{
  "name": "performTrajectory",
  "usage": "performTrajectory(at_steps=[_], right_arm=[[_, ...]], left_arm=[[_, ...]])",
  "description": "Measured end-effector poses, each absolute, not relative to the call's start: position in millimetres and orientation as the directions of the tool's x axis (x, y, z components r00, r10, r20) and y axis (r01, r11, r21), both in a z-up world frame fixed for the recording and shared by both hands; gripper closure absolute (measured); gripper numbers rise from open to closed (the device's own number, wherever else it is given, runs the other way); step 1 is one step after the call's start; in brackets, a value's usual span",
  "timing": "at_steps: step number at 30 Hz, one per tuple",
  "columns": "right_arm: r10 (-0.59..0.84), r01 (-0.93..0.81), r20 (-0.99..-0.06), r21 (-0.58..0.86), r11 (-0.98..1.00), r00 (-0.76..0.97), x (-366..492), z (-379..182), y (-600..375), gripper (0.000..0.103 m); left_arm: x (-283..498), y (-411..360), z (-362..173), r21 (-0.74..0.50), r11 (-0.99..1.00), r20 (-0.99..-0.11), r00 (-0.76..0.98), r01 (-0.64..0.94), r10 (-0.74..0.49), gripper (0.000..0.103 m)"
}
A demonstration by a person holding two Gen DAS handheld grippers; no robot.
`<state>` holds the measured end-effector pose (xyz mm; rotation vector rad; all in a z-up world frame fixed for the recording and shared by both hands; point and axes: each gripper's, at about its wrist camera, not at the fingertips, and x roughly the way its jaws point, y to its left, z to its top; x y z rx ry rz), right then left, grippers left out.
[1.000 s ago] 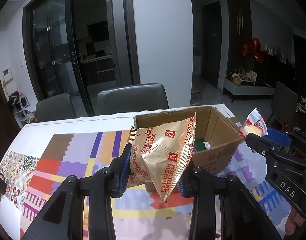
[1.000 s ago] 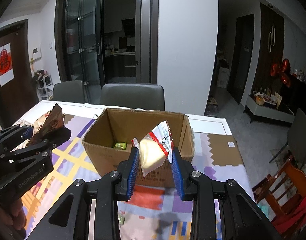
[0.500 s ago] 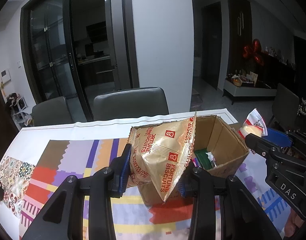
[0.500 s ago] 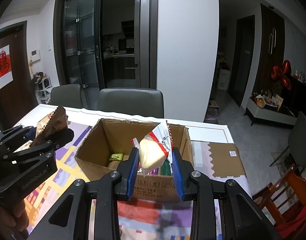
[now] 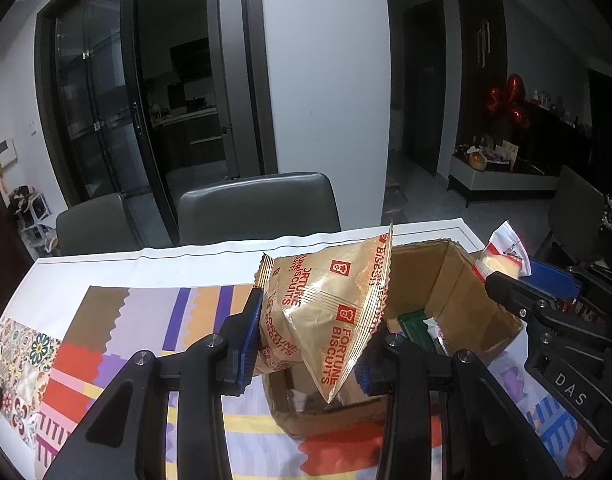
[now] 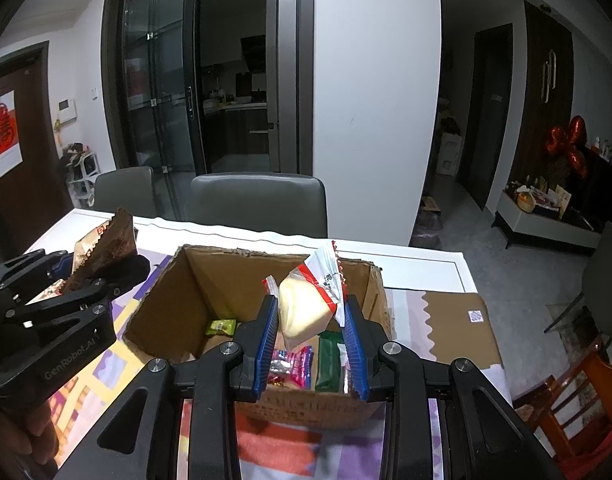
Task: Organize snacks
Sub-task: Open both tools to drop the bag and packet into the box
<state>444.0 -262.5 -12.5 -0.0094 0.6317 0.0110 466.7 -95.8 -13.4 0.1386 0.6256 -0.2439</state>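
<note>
- Looking along the left claw (image 5: 306,344): it pinches a crinkly gold foil biscuit bag (image 5: 326,304) above the near corner of an open brown cardboard box (image 5: 466,280) on the patterned counter (image 5: 126,320).
- Looking along the right claw (image 6: 310,332): it grips a small clear packet of pale yellow cake (image 6: 306,308) over the box, where a green packet (image 6: 328,360), a pink sweet wrapper (image 6: 294,364) and a lime sachet (image 6: 222,326) already lie.
- Judged progress: several snacks are boxed; both held ones are not yet released.
</note>
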Motion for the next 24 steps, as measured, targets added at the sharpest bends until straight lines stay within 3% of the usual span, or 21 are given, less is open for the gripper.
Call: performTrajectory(at_steps=[12,14,16,21,24], right_arm=[[0.02,-0.029,-0.609,-0.004,1.0,0.793,472.1,-28.6,-266.3,0.069],[0.019,-0.031,-0.608,-0.009,0.999,0.794,474.5,-31.1,-265.6,0.069],[0.016,-0.029,-0.609,-0.012,1.0,0.793,476.0,-33.3,-264.8,0.066],[0.007,-0.023,-0.612,-0.018,1.0,0.79,478.9,-37.9,-263.2,0.062],[-0.002,-0.012,-0.613,-0.019,1.0,0.79,478.0,-40.2,-263.6,0.051]], left_arm=[[485.9,-102.2,-26.8,0.064,0.961,-0.608,0.774,0.268,-0.175,0.061],[486.6,-102.0,-28.2,0.072,0.962,-0.606,0.777,0.264,-0.168,0.057],[486.6,-102.1,-28.5,0.074,0.962,-0.604,0.78,0.262,-0.166,0.043],[489.5,-97.7,-30.5,0.073,0.966,-0.602,0.783,0.247,-0.154,0.037],[488.9,-95.4,-30.2,0.076,0.967,-0.6,0.786,0.243,-0.151,0.035]])
